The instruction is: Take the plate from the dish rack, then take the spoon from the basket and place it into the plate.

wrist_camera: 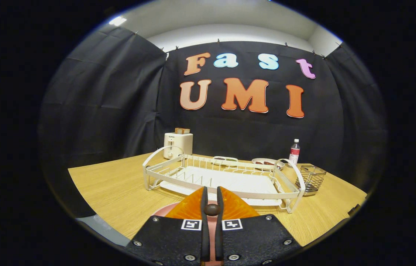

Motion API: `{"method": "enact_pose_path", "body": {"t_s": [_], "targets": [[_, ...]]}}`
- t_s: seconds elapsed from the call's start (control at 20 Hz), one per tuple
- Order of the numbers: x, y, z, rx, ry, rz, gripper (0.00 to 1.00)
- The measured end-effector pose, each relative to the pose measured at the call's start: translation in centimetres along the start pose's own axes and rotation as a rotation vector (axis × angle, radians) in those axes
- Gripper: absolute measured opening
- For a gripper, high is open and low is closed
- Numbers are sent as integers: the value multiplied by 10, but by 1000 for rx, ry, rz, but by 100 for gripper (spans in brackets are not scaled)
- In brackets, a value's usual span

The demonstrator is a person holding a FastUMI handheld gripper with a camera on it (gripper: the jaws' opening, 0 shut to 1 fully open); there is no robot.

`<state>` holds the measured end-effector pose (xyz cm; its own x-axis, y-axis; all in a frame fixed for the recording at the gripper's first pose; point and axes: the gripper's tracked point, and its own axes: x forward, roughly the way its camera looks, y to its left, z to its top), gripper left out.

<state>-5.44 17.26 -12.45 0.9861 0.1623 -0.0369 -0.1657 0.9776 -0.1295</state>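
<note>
While nipped on a spoon (212, 210) handle above the pink plate (163, 211), gripper (212, 197) fingers nearly closed; toaster (178, 145) label unreadable, upper left.

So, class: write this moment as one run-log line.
gripper: shut on spoon | plate: out of rack, on table under gripper | basket: right of rack

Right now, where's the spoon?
In the gripper view, the spoon is pinched between the claw's closed fingers, over the pink plate, just in front of the white dish rack.
</note>
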Motion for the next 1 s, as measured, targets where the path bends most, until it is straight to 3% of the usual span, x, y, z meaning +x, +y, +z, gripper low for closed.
{"method": "enact_pose_path", "body": {"t_s": [0.3, 0.4, 0.45, 0.55, 0.65, 1.0], "targets": [[-4, 1, -17, 1, 84, 3, 18], [-2, -5, -16, 19, 98, -7, 39], [-2, -9, -16, 31, 106, -10, 59], [-3, -23, -11, 42, 106, -35, 84], [-3, -42, -2, 36, 97, -65, 94], [-11, -109, 23, 96, 83, -127, 98]]}}
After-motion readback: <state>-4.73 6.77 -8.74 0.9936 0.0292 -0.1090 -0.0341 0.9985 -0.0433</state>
